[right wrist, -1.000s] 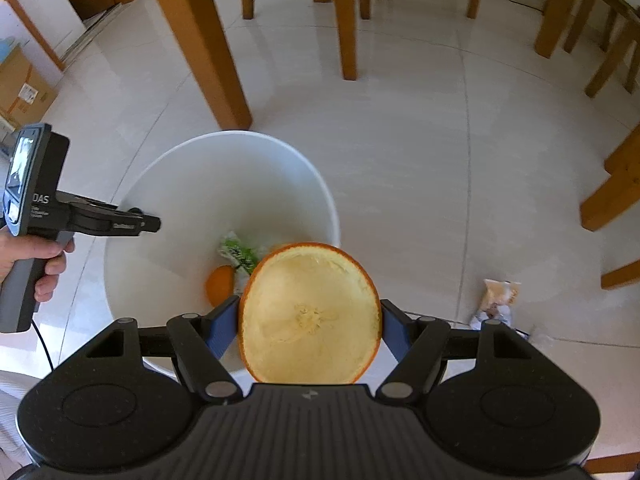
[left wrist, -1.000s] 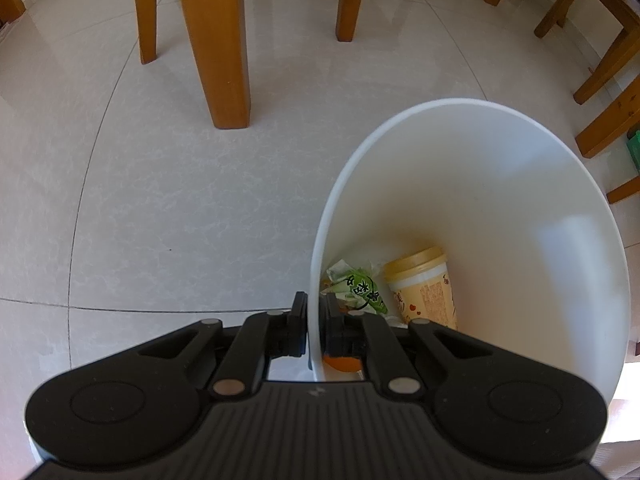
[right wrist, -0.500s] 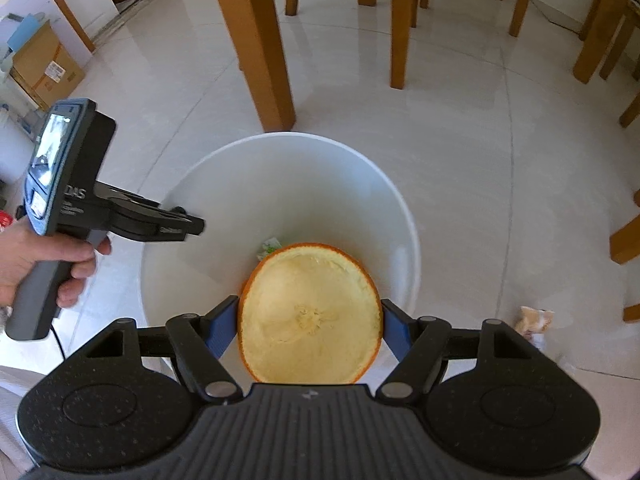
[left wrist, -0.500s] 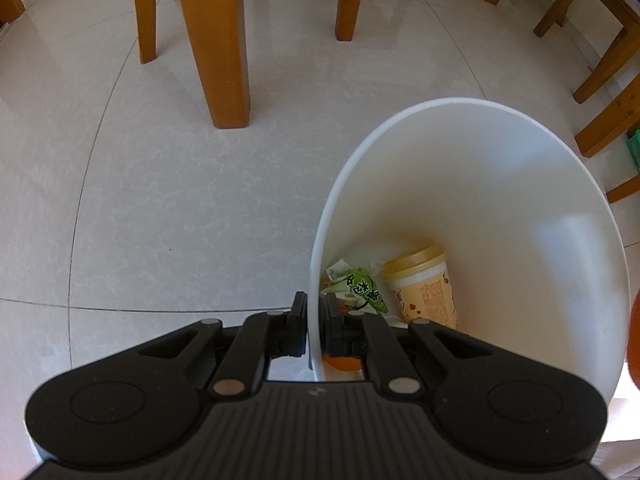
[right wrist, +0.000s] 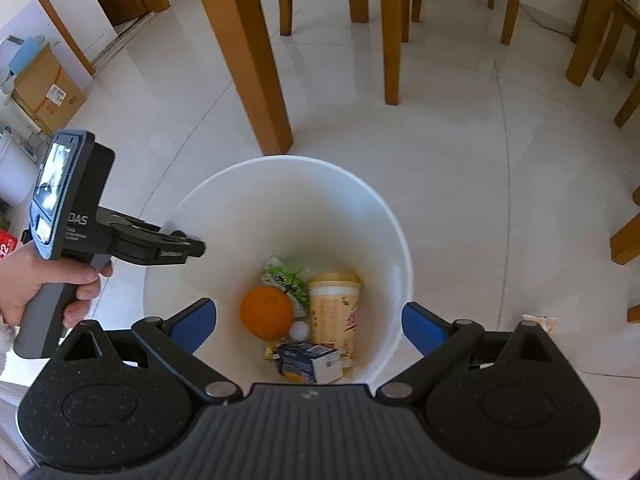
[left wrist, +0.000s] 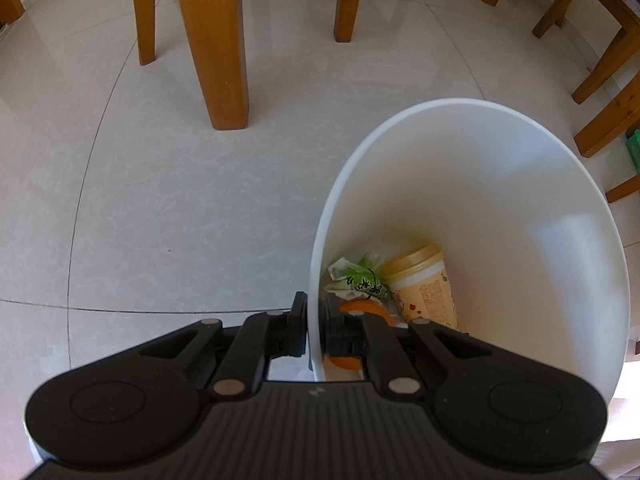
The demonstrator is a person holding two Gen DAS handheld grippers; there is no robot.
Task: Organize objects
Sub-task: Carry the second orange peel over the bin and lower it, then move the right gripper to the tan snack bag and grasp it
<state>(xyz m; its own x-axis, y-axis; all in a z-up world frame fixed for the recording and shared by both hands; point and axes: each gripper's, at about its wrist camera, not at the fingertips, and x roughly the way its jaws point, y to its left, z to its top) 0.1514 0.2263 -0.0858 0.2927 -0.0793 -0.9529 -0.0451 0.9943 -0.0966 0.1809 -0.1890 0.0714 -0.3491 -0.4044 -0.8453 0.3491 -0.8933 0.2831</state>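
Observation:
A white bin point(right wrist: 280, 168) stands on the tiled floor. My left gripper point(left wrist: 314, 328) is shut on its near left rim point(left wrist: 316, 280); it also shows in the right wrist view point(right wrist: 192, 249), held by a hand. My right gripper point(right wrist: 308, 320) is open and empty above the bin. Inside lie an orange peel half point(right wrist: 266, 312), dome up, a green wrapper point(right wrist: 286, 280), a yellow paper cup point(right wrist: 334, 308), a small blue-and-white carton point(right wrist: 310, 362) and a small white ball point(right wrist: 299, 330). The cup point(left wrist: 424, 284) and wrapper point(left wrist: 360, 280) show in the left wrist view.
Wooden table and chair legs point(right wrist: 248, 52) stand just behind the bin and around the room point(left wrist: 212, 40). A crumpled wrapper point(right wrist: 540, 322) lies on the floor to the right. Cardboard boxes point(right wrist: 44, 88) sit at the far left.
My right gripper has opened and let go of the orange peel half, which now lies in the bin. The left gripper still grips the rim.

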